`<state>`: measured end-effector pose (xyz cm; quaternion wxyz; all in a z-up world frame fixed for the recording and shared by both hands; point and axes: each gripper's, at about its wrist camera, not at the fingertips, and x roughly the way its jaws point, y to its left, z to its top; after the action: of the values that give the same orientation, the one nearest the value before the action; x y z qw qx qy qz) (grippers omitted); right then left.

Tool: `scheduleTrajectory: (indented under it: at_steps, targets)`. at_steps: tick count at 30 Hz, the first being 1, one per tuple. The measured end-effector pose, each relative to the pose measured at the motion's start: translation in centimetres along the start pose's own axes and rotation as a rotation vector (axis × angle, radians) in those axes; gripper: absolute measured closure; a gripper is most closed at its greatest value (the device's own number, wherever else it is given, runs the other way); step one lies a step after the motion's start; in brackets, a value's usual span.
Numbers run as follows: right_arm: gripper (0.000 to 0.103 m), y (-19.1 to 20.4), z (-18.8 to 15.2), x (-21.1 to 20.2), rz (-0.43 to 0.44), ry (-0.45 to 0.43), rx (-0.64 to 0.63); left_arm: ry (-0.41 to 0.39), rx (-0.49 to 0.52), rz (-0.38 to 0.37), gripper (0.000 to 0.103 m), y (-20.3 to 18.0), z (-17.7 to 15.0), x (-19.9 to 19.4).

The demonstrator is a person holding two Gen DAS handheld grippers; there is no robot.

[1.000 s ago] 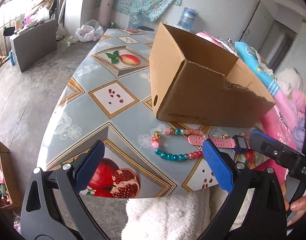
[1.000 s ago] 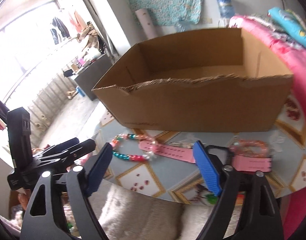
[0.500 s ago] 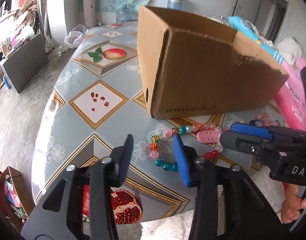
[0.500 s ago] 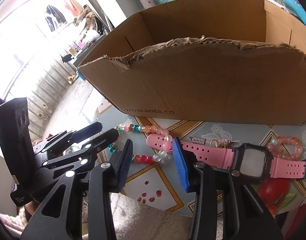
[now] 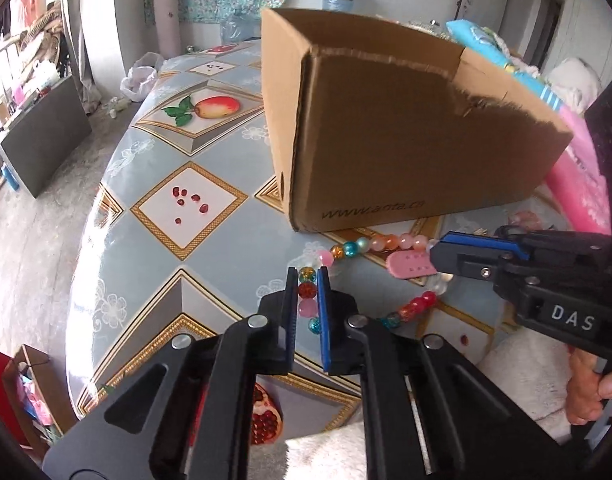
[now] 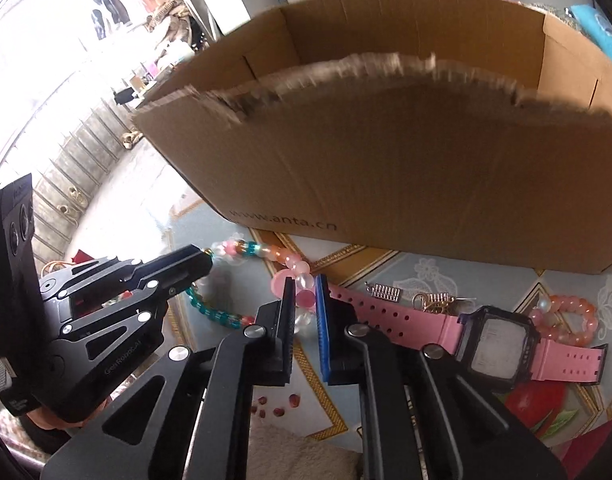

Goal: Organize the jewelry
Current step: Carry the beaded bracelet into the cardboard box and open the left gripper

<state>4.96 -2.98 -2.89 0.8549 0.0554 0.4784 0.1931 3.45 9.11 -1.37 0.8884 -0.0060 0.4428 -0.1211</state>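
Note:
A loop of multicoloured beads, the necklace (image 5: 386,242) (image 6: 262,250), lies on the tablecloth in front of a brown cardboard box (image 5: 386,140) (image 6: 386,168). My left gripper (image 5: 307,277) is closing, its pads pressing on the red and pink beads at the loop's left end. My right gripper (image 6: 305,286) is closing too, its pads pressing on pale pink beads at the loop's right end, beside the strap of a pink watch (image 6: 494,336). Each gripper also shows side-on in the other view: the right gripper (image 5: 438,254), the left gripper (image 6: 206,260).
A pink bead bracelet (image 6: 566,316) and small gold clips (image 6: 386,292) lie right of the watch strap. The table (image 5: 186,208) carries a fruit-print cloth, with its curved edge and the floor to the left. Pink bedding (image 5: 582,184) lies behind the box.
Both grippers came forward and down to the necklace. Their jaws went from wide open to nearly together, each with beads now between the pads.

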Motion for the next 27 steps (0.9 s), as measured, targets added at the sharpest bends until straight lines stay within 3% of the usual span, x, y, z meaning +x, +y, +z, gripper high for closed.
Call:
scheduleTrajectory:
  at_steps: [3,10,13,16,19,23,27]
  targets:
    - [0.093,0.8,0.0,-1.4,0.016,-0.024,-0.015,-0.021,-0.018,-0.064,0.095,0.0,0.7,-2.4]
    - [0.093,3.0,2.3,-7.0,0.091,-0.119,-0.085,-0.158,-0.003,-0.207,0.095,-0.8,4.3,-9.5]
    - [0.093,3.8,5.0,-9.6,0.112,-0.189,-0.142,-0.233,0.048,-0.251,0.095,-1.6,7.6,-12.0]
    - [0.093,2.7,9.2,-9.8,0.117,-0.205,-0.162,-0.246,0.081,-0.258,0.095,-2.5,10.9,-11.7]
    - [0.093,0.4,13.4,-7.7,0.126,-0.131,-0.126,-0.178,0.081,-0.237,0.095,-2.7,15.4,-8.3]
    - [0.093,-3.8,18.6,-2.1,0.143,0.051,-0.011,0.005,0.054,-0.168,0.095,-2.3,20.7,-0.4]
    - [0.093,-7.4,19.9,4.1,0.114,0.176,0.058,0.158,0.025,-0.091,0.095,-1.5,23.0,6.0]
